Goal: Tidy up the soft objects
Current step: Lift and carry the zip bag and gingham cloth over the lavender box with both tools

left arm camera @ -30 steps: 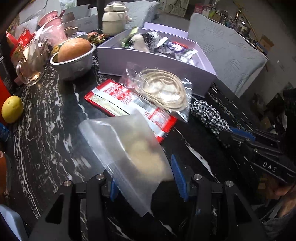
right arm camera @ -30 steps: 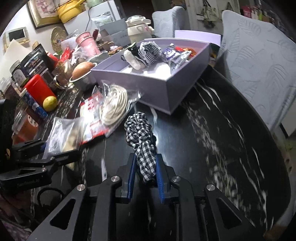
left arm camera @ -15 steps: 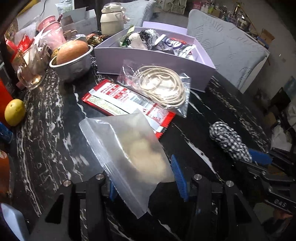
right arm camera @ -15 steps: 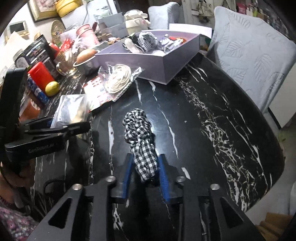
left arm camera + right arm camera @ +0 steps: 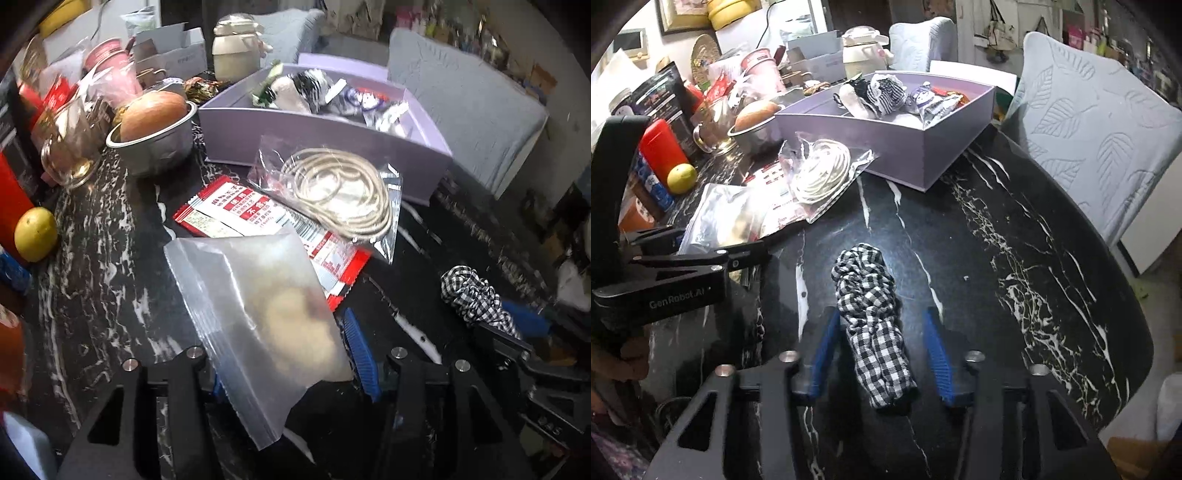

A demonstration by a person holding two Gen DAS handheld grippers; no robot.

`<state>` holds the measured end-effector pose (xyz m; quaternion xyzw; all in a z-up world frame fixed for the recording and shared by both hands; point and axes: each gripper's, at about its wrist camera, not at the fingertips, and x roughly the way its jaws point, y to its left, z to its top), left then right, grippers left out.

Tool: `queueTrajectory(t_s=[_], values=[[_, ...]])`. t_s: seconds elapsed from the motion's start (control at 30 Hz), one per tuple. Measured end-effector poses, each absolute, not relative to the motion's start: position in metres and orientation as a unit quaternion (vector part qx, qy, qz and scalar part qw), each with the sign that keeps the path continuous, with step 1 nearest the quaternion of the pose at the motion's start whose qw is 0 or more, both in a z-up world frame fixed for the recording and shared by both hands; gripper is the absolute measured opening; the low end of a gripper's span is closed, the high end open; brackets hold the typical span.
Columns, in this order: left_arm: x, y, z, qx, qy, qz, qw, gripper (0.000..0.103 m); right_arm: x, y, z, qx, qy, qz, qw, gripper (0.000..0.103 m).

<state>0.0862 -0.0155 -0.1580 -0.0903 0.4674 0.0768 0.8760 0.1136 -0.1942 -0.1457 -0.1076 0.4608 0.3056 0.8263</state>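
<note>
One lilac box (image 5: 934, 147), three plastic packets (image 5: 266, 314), one checked cloth (image 5: 871, 314), one lemon (image 5: 36, 234)

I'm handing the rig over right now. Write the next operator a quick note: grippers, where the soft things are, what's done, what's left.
Left gripper: shut on the clear zip bag with something pale inside.
Right gripper: open; its jaws have just been closing, and the checkered cloth lies loose between them on the black marble table.
Done: a few soft items already sit in the lavender box.
Left: both pieces above, plus the bagged rope coil lying beside the box.
</note>
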Motion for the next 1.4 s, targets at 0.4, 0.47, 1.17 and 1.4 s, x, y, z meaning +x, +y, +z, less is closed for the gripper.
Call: queueTrajectory(t_s=[0.4, 0.47, 1.17, 1.4], values=[[0.072, -0.025, -0.151, -0.106, 0.46, 0.02, 0.881, 0.032, 0.114, -0.206, -0.146, -0.048, 0.467, 0.329, 0.819, 0.019], [0.067, -0.028, -0.148, -0.111, 0.461, 0.012, 0.881, 0.032, 0.111, -0.208, -0.145, -0.038, 0.468, 0.334, 0.817, 0.019], [0.018, -0.066, -0.086, -0.087, 0.398, -0.015, 0.913, 0.032, 0.056, -0.21, -0.101, -0.028, 0.403, 0.389, 0.828, 0.019], [0.017, -0.068, -0.053, -0.078, 0.351, -0.027, 0.933, 0.032, 0.054, -0.219, -0.07, -0.02, 0.363, 0.39, 0.846, 0.019]])
